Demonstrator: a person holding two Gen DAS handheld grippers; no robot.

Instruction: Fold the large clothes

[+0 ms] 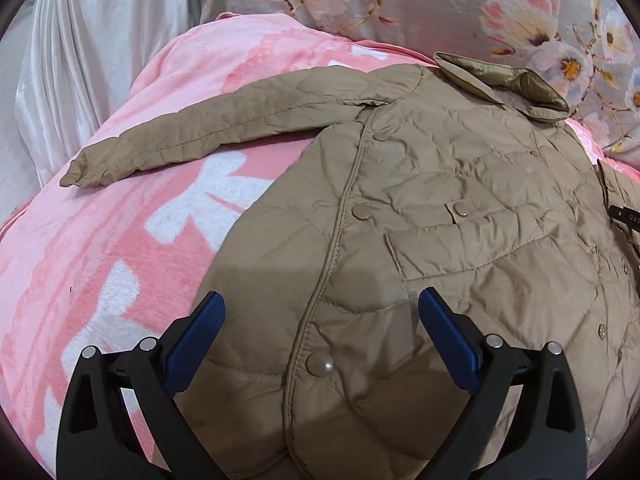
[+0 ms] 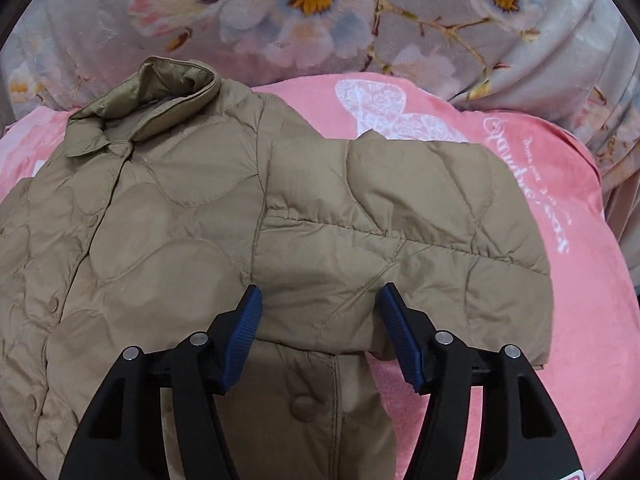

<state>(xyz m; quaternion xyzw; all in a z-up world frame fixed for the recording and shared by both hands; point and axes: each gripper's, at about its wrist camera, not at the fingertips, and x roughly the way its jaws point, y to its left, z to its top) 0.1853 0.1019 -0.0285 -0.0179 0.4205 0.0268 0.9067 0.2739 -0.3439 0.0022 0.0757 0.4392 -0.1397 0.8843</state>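
A tan quilted jacket [image 1: 440, 208] lies front up on a pink blanket [image 1: 100, 260], collar [image 1: 504, 80] at the far side. Its one sleeve [image 1: 192, 136] stretches out to the left. My left gripper [image 1: 320, 312] is open above the jacket's lower front, near a snap button [image 1: 319, 363], and holds nothing. In the right wrist view the jacket [image 2: 168, 216] has its other sleeve [image 2: 400, 232] folded across and lying to the right. My right gripper [image 2: 320, 304] is open just above that sleeve's lower edge; I cannot tell whether its pads touch the cloth.
A grey floral quilt [image 2: 320, 12] is bunched behind the blanket [image 2: 540, 200]. A white satin cloth [image 1: 88, 48] hangs at the far left. A black label [image 1: 626, 216] shows at the jacket's right edge.
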